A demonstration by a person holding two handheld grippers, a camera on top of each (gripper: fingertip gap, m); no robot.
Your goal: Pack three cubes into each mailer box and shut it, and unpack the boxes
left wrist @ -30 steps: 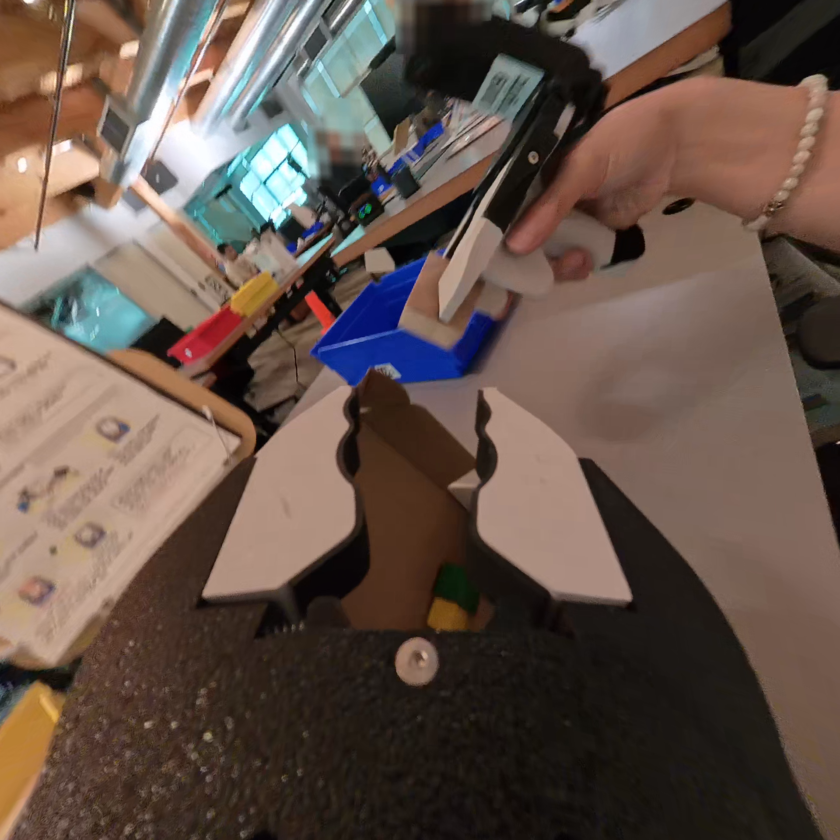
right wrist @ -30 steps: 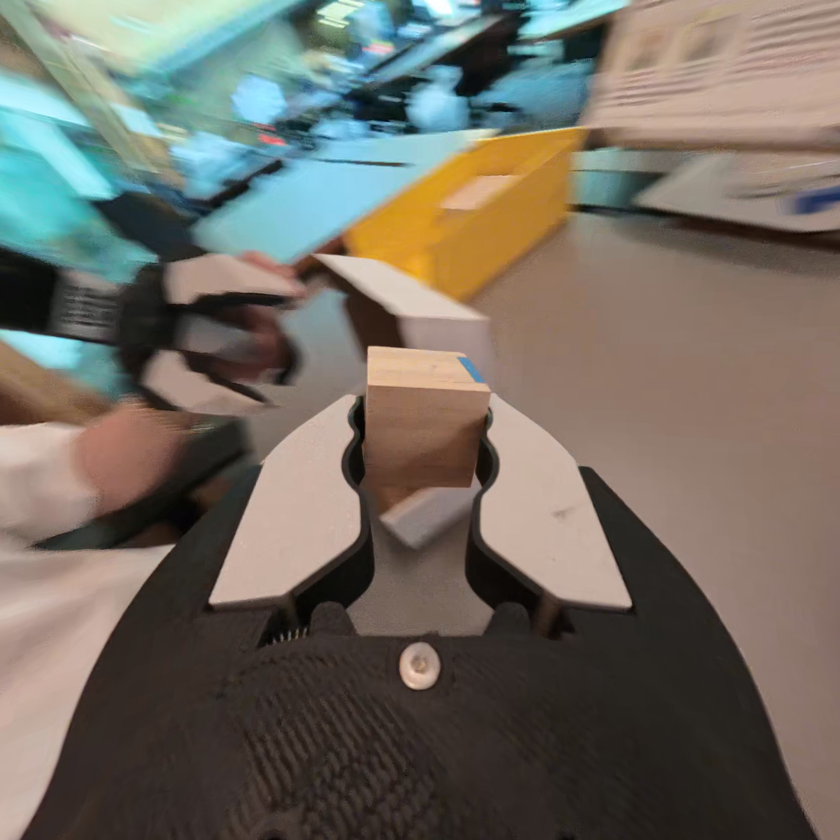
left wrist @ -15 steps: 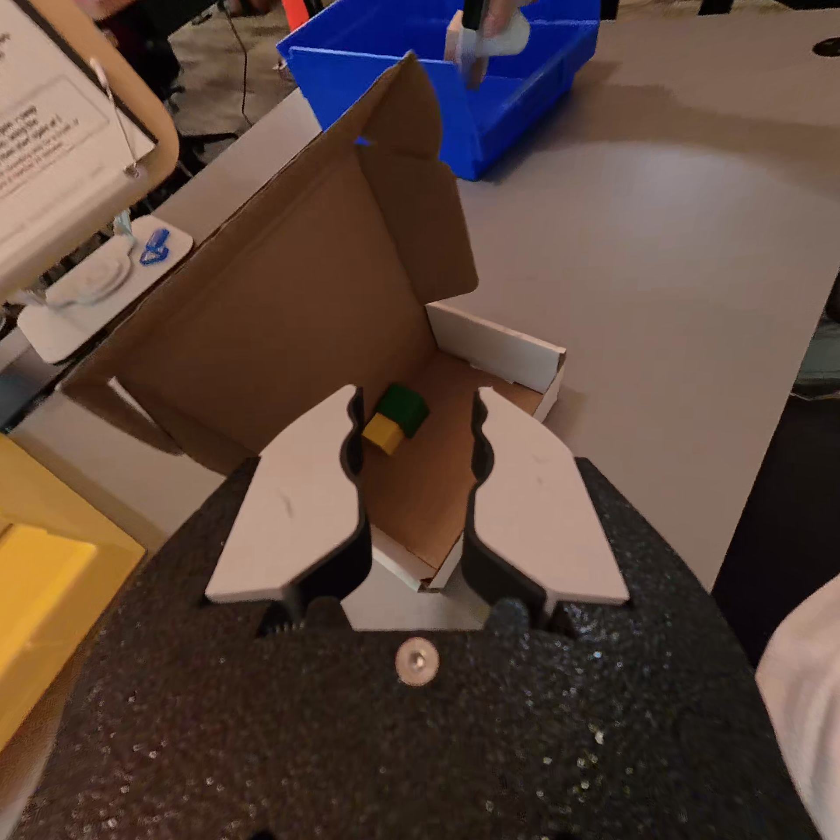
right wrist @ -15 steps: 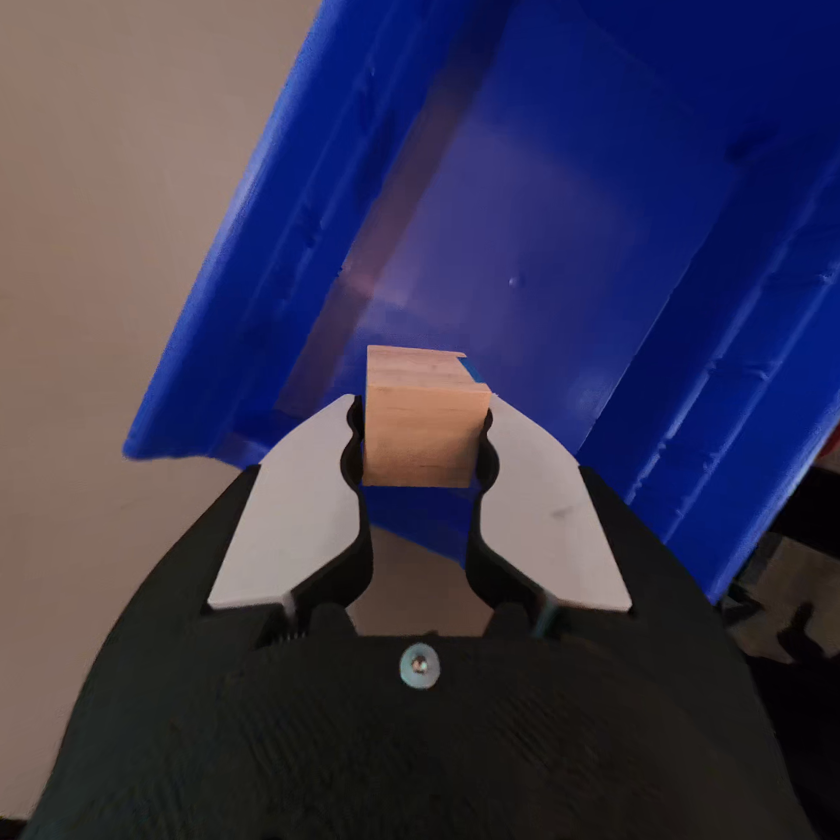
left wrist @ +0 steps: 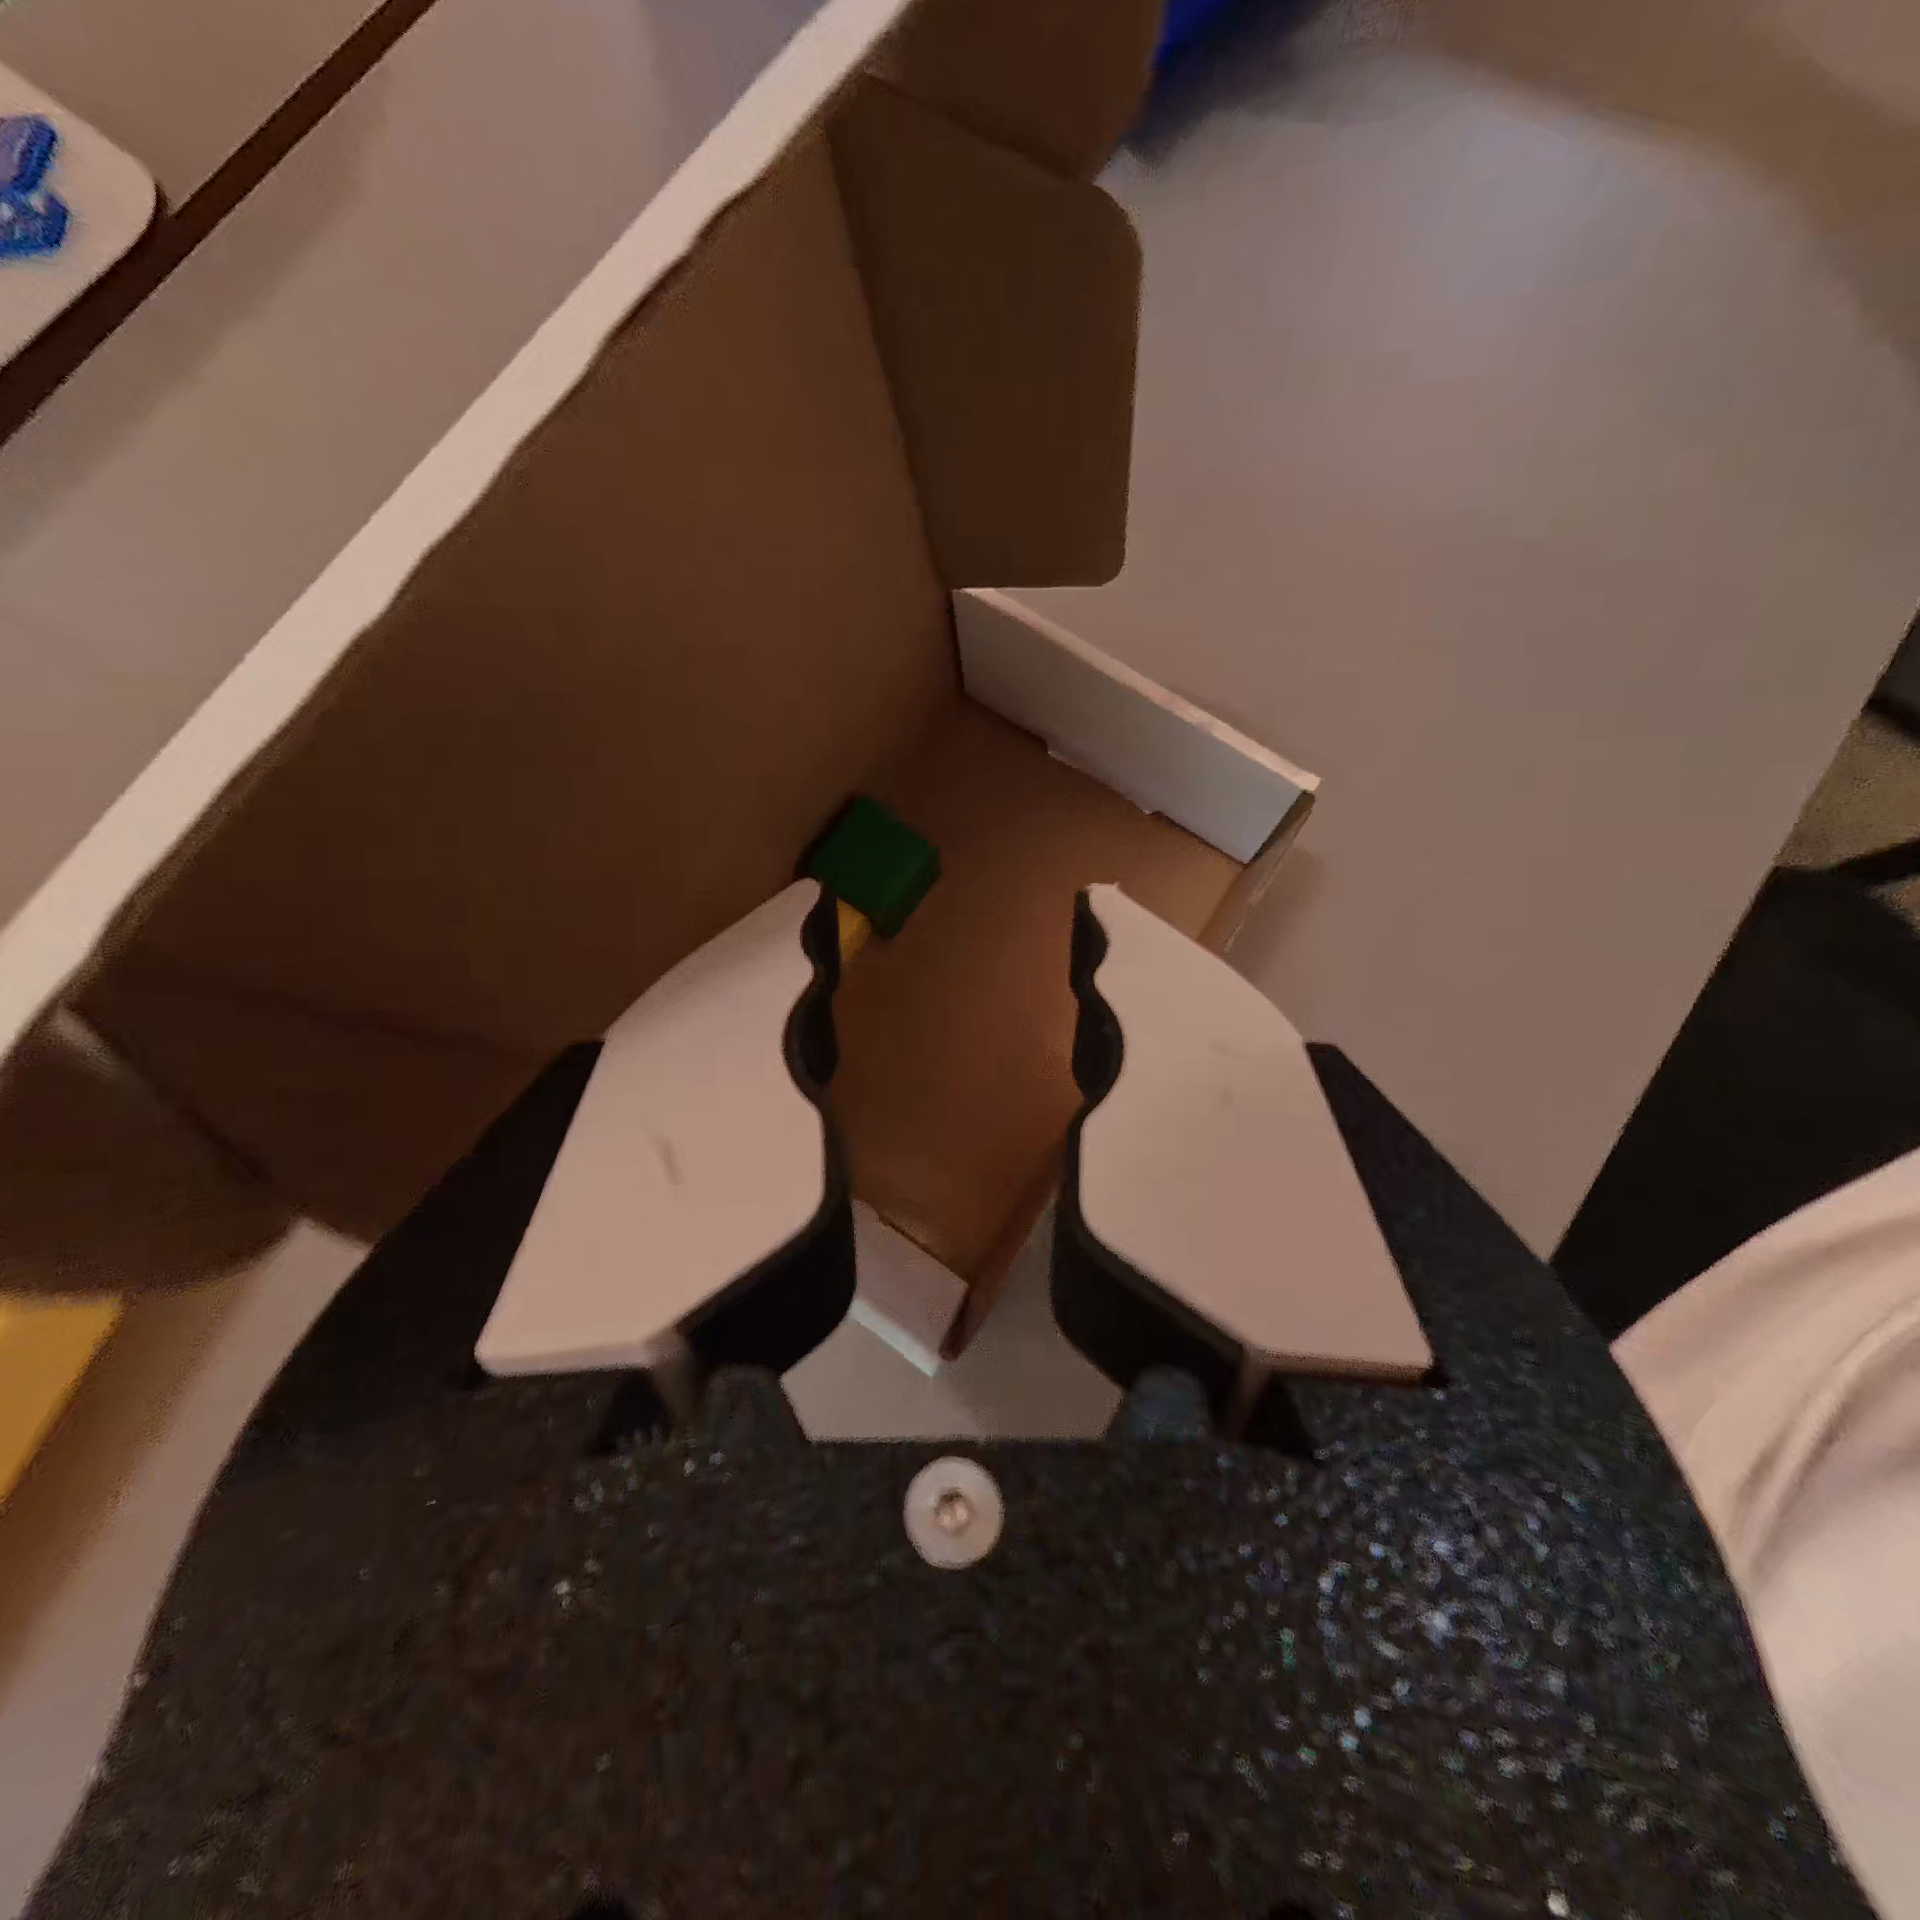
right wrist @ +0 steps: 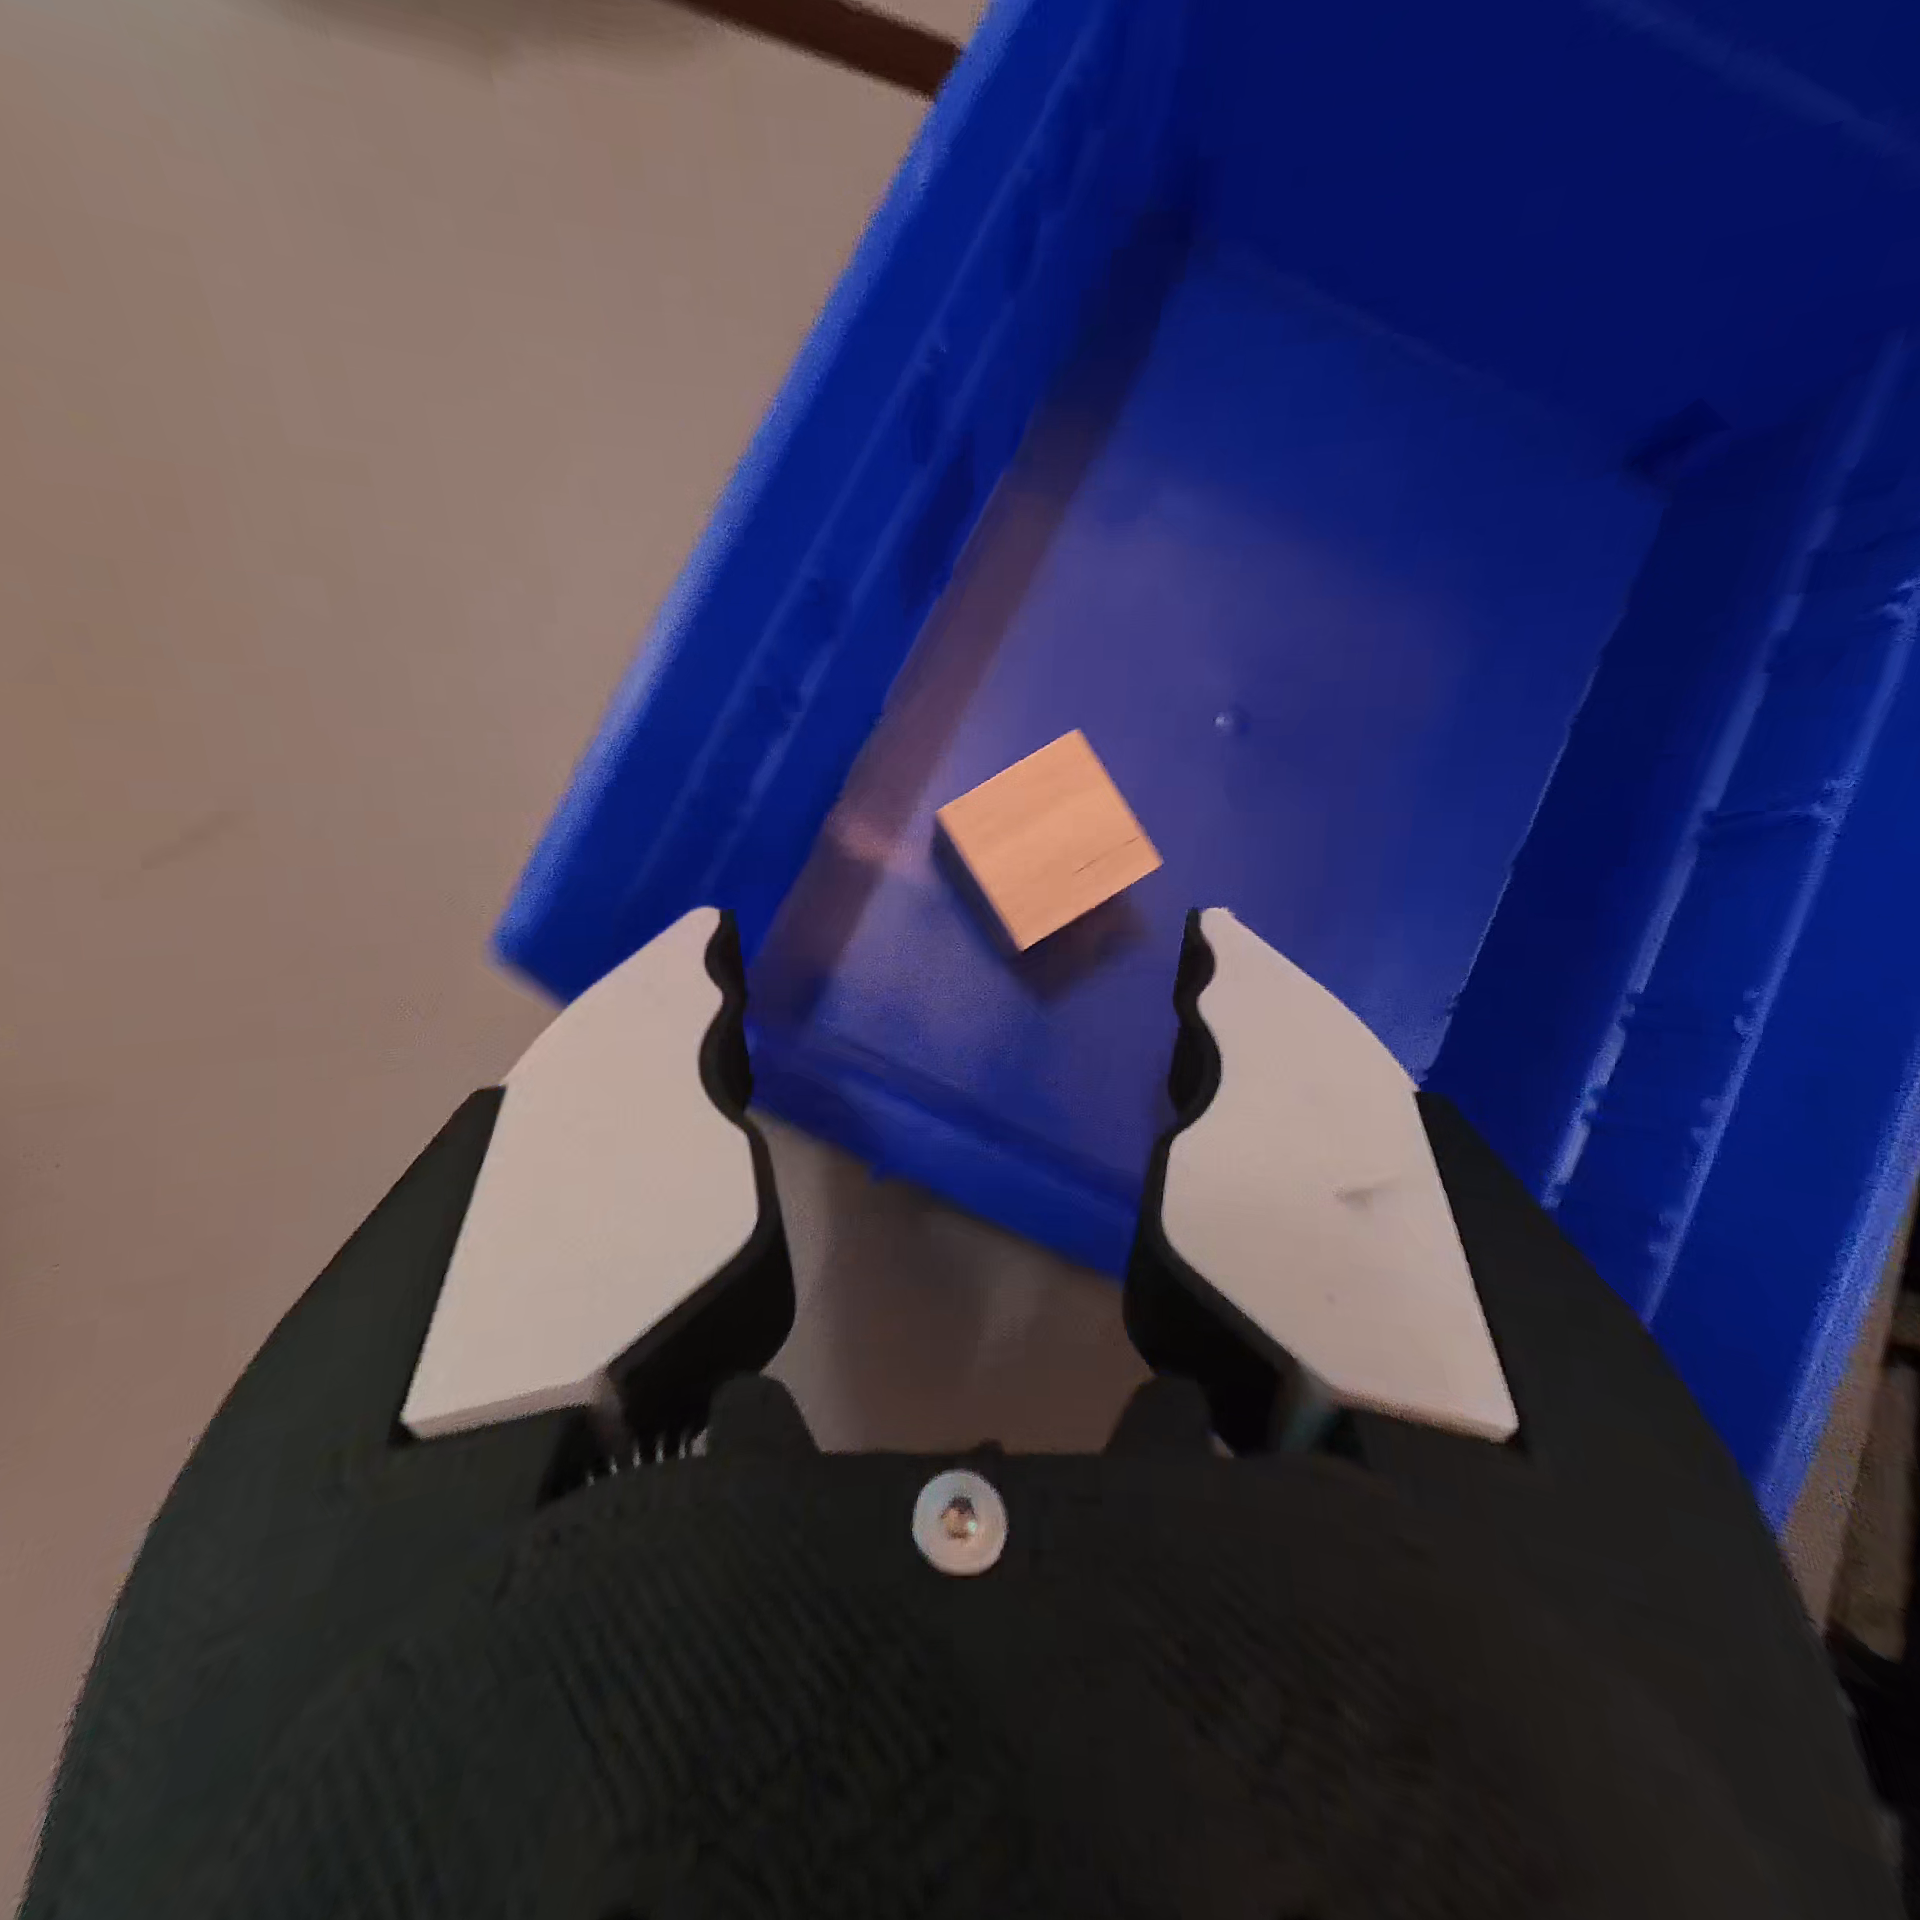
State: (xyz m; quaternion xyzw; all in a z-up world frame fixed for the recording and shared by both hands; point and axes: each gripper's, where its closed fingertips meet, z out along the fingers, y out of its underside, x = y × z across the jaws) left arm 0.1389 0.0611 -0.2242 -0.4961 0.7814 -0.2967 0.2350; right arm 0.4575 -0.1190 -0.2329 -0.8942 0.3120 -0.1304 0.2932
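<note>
Half a second ago the right gripper (right wrist: 961, 925) clamped the wooden cube (right wrist: 1044, 836); now its jaws stand wide apart and empty, and the cube lies free on the floor of the blue bin (right wrist: 1351, 468), just beyond the fingertips at the centre of the right wrist view. The left gripper (left wrist: 951, 899) has closed in on the open mailer box (left wrist: 1132, 717), which fills more of its frame than before.

Judging by the task, this is unpacking: the cube went into the bin as a drop-off, and the jaws are open because the release is done. The bin walls rise at the left and right of the frame, but the cube sits mid-floor with room all round.

The left jaws are parted with nothing between them, hovering over the box's brown floor. A green cube (left wrist: 875, 864) lies at the fold where the raised lid (left wrist: 582, 644) meets the floor, a yellow cube (left wrist: 852, 928) touching it and mostly hidden behind the left finger. Those two look like the next to come out. The lid and its side flap (left wrist: 1023, 343) crowd the upper left; the low white wall and bare table (left wrist: 1507, 416) at right leave the easier approach.
</note>
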